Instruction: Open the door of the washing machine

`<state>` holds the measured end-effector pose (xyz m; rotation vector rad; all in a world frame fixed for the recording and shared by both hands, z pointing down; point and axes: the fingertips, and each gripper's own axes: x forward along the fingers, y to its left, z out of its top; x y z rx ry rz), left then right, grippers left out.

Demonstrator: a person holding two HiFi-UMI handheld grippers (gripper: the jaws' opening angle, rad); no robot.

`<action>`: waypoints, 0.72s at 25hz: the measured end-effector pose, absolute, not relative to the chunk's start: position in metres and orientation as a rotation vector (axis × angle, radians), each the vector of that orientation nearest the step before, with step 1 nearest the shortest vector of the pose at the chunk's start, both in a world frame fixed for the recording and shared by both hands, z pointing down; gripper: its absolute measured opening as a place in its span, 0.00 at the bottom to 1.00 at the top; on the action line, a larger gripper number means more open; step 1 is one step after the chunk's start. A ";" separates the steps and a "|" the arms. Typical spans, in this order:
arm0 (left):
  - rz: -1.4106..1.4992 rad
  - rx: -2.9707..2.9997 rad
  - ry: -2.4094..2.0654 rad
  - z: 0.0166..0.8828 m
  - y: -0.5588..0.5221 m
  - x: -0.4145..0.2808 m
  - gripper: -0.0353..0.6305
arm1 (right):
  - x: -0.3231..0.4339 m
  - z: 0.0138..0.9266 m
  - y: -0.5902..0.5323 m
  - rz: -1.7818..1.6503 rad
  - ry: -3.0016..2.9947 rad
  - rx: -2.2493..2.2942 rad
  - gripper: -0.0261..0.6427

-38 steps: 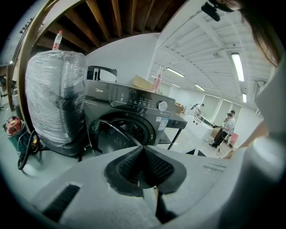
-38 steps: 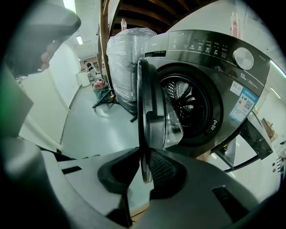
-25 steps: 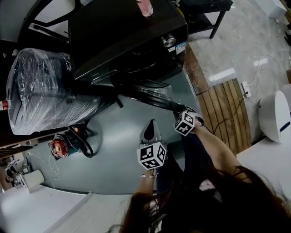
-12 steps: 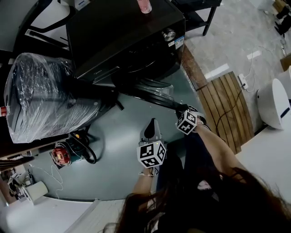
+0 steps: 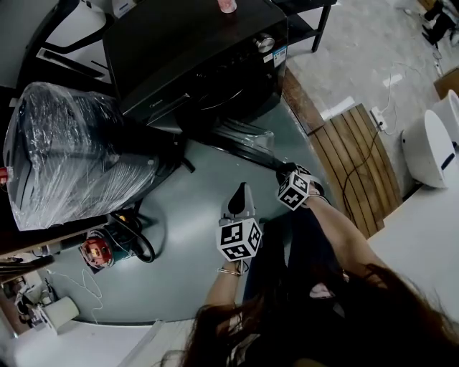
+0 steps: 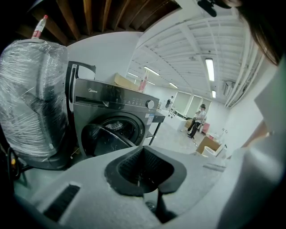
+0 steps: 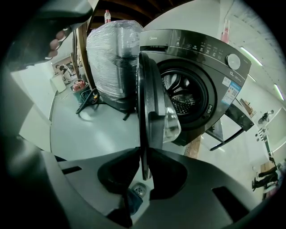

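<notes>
The washing machine [image 5: 193, 57] stands at upper centre, its door [image 7: 152, 98] swung well open. The right gripper [image 7: 144, 165] clamps the door's rim. The left gripper [image 6: 144, 154] hovers lower centre, jaws seemingly together, empty.

The pink container [image 5: 227, 6] atop the washing machine [image 5: 186, 50] is cropped (head view's top edge).

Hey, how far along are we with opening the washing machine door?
Done: the door stands swung well out, the drum exposed. In hand: the right tool is clamped on the door's edge. Remaining: perhaps swing it a little wider, then let go. The left tool is shut, empty.
</notes>
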<state>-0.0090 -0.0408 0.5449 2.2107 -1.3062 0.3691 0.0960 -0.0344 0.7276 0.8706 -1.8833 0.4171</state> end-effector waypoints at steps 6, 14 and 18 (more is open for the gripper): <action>0.378 2.261 -1.234 0.545 -0.024 -0.026 0.07 | 0.081 0.728 -0.018 0.443 -1.843 0.939 0.14; 0.380 2.296 -1.180 0.546 -0.002 -0.046 0.07 | 0.064 0.730 -0.002 0.481 -1.806 0.993 0.14; 0.383 2.262 -1.205 0.550 0.009 -0.054 0.07 | 0.053 0.731 0.006 0.496 -1.811 0.986 0.14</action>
